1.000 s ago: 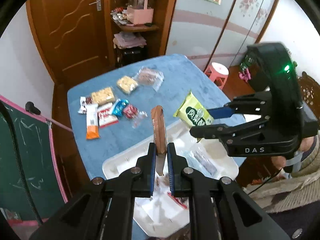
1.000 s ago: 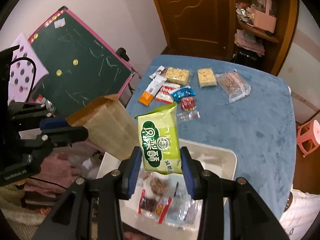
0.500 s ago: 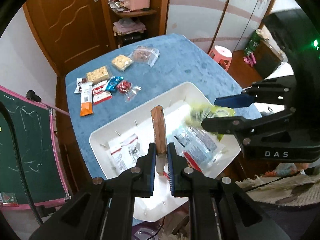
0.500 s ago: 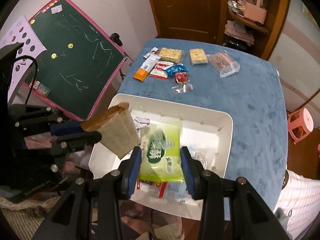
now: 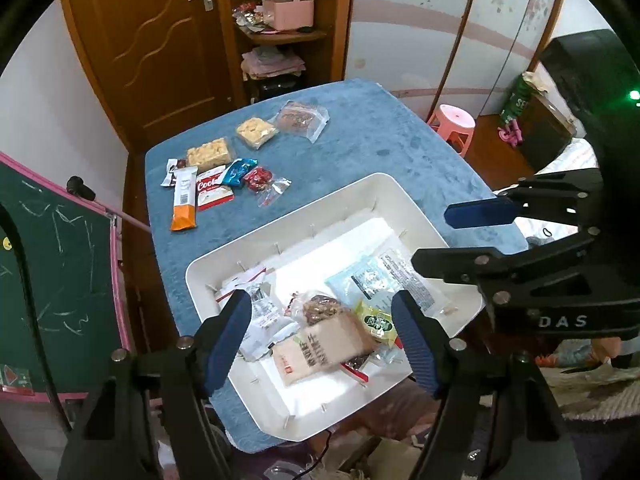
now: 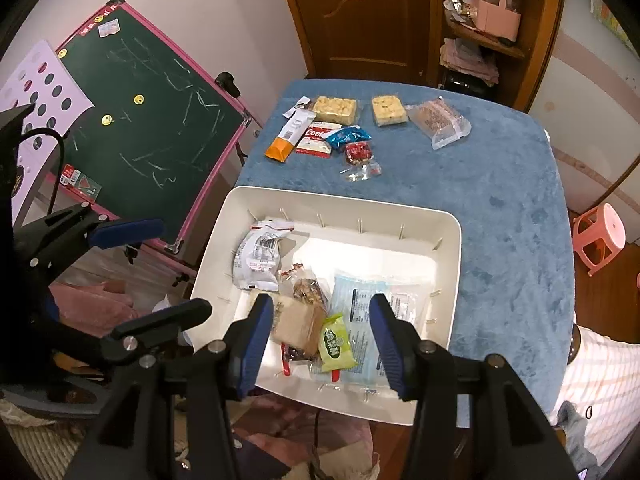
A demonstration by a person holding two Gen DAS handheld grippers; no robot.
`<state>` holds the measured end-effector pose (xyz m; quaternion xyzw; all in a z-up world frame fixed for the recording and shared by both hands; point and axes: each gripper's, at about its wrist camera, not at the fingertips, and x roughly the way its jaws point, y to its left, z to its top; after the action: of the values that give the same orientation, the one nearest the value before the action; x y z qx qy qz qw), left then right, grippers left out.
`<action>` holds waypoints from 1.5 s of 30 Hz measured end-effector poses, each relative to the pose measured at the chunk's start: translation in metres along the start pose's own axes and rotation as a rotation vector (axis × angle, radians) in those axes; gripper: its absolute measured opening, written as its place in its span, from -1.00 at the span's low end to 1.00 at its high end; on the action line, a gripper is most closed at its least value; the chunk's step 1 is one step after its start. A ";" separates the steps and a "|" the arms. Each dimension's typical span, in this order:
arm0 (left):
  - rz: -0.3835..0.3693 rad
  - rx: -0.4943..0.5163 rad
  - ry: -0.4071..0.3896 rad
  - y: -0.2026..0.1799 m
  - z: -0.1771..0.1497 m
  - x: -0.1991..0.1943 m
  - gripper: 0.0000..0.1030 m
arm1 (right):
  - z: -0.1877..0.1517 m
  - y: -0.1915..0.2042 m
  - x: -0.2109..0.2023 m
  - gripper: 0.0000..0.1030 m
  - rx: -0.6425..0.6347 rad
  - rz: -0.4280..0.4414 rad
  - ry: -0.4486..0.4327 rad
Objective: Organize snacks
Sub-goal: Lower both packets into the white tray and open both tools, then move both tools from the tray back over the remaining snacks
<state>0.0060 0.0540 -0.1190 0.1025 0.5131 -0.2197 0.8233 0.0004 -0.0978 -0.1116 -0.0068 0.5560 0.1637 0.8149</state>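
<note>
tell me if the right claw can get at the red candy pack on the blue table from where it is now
Probably yes. The red candy pack lies flat on the table, apart from the bin, with nothing over it. The right claw is open and empty above the bin, so it only needs to move past the far rim.
</note>
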 end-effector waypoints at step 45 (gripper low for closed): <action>0.146 -0.249 -0.019 0.115 0.102 0.043 0.39 | 0.135 -0.050 0.033 -0.01 -0.050 -0.016 -0.076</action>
<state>0.1576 0.1037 -0.1179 0.0347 0.5200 -0.0947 0.8482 0.1465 -0.1103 -0.0987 -0.0253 0.5202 0.1708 0.8364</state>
